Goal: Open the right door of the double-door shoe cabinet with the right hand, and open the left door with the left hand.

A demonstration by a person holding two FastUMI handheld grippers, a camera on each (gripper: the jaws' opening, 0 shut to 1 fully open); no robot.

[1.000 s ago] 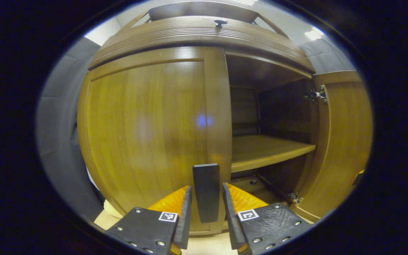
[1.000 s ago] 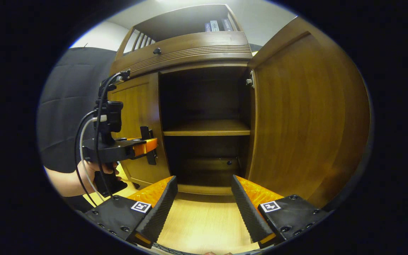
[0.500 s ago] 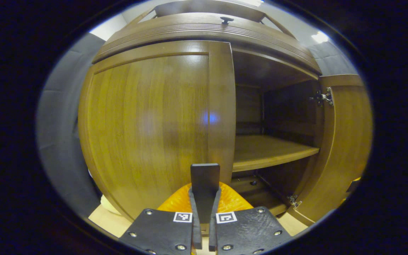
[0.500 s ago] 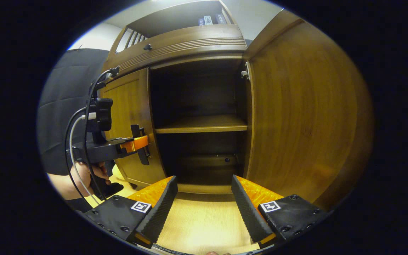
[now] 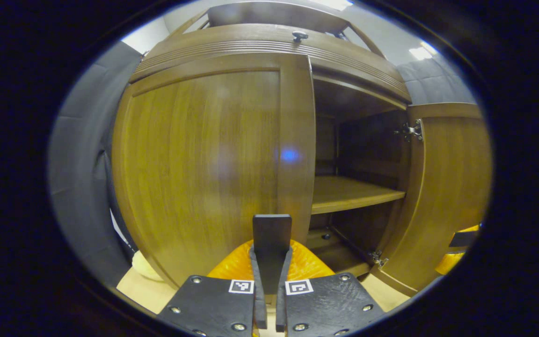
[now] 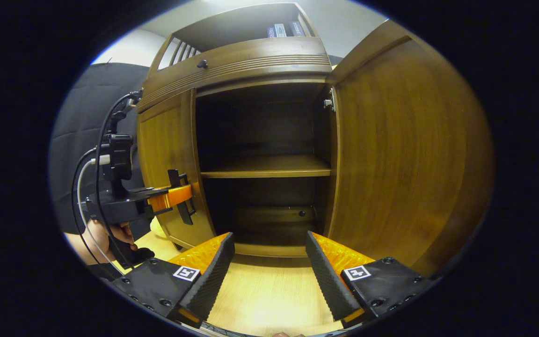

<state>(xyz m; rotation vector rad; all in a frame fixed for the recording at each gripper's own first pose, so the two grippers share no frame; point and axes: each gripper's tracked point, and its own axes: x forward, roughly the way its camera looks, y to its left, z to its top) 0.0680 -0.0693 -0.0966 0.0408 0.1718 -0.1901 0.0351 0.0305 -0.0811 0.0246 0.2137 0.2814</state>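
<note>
Our left tongs point(image 5: 269, 285) pinch the flat black handle point(image 5: 272, 252) at the inner edge of the glossy brown wooden left door point(image 5: 204, 164), ready to swing it outward. Our right tongs point(image 6: 269, 271) hang spread and empty before the open cabinet, the right door point(image 6: 400, 154) swung wide. A hand point(image 6: 105, 234) grips the left tool level, far left.

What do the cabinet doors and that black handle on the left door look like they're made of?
The left door and right door look like wood or wood veneer under a glossy varnish: brown grain streaks show, and light glints off them. The handle, clamped in the left gripper, is a flat matte black bar with no grain or shine, perhaps painted metal or plastic; the look leaves that open.
</note>
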